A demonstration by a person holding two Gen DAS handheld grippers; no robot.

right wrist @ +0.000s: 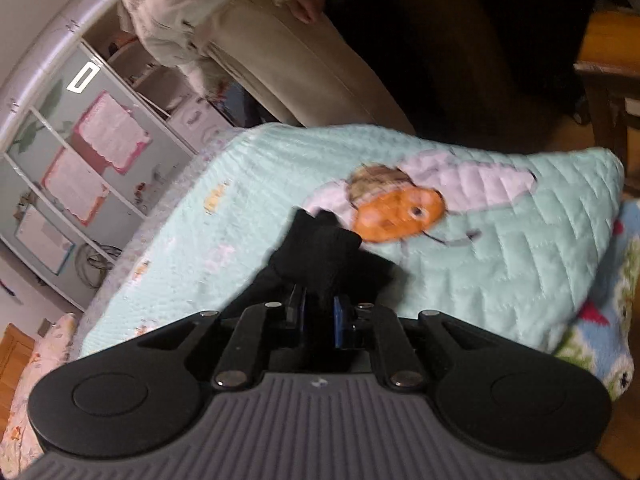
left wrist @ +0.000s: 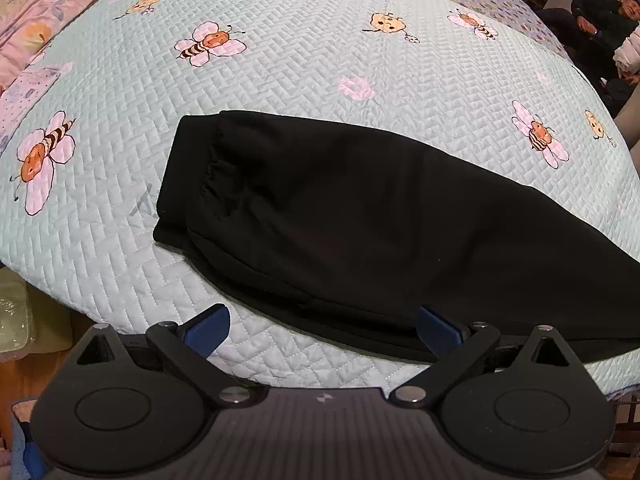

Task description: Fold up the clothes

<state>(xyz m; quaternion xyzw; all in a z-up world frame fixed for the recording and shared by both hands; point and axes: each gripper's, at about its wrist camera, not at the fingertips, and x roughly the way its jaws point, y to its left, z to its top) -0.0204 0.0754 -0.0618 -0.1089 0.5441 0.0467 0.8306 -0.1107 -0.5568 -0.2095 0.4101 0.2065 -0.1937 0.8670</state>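
Note:
Black trousers (left wrist: 360,216) lie folded lengthwise across a pale green quilted bedspread (left wrist: 280,60) printed with bees, the elastic waistband at the left. My left gripper (left wrist: 322,332) hovers open over the near edge of the garment, its blue pads (left wrist: 210,330) wide apart, nothing between them. In the right wrist view my right gripper (right wrist: 318,314) is shut on a bunched end of the black trousers (right wrist: 324,252), lifted just above the bedspread (right wrist: 520,272) near a big orange bee. The picture there is blurred.
A pink floral duvet (left wrist: 32,12) lies at the bed's far left. A person in dark clothes (left wrist: 600,16) sits beyond the far right corner. A person in beige trousers (right wrist: 304,60) stands beside the bed. A glass-fronted cabinet (right wrist: 80,140) stands behind; a colourful blanket (right wrist: 608,320) hangs right.

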